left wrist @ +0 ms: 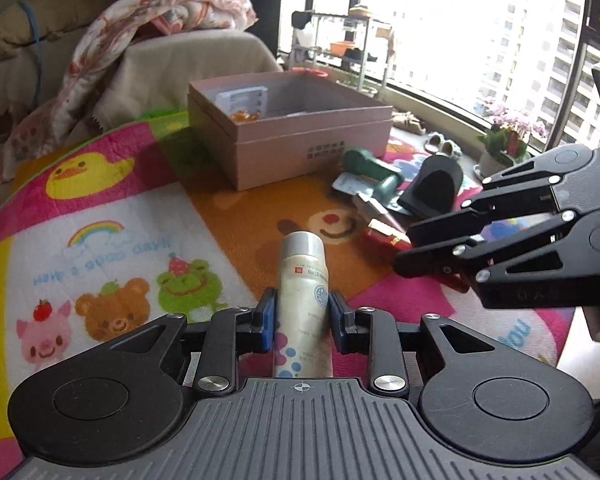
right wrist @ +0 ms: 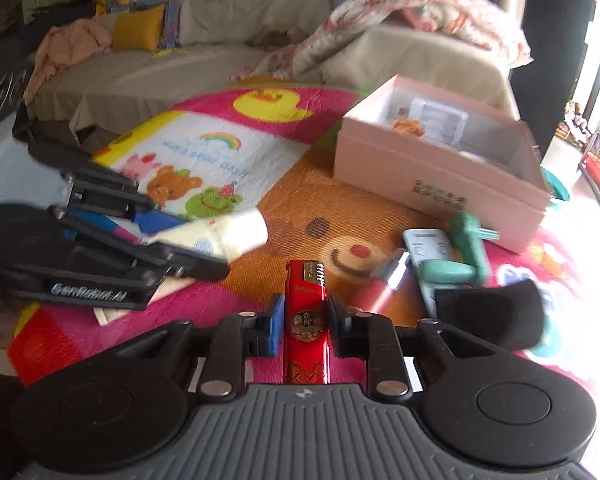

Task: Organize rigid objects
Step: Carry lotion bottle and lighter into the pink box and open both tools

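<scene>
We hold a white bottle tight in our left fingers and a red lighter in our right fingers, and next we should carry both to the pink box ahead.

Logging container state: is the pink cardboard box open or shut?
Open: the pink cardboard box has no lid on, and its white interior holds a few items.

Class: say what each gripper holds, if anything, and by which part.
Left gripper clamps the white cylindrical spray bottle around its middle body. Right gripper clamps the red rectangular lighter at mid-body, its metal top pointing forward.
</scene>
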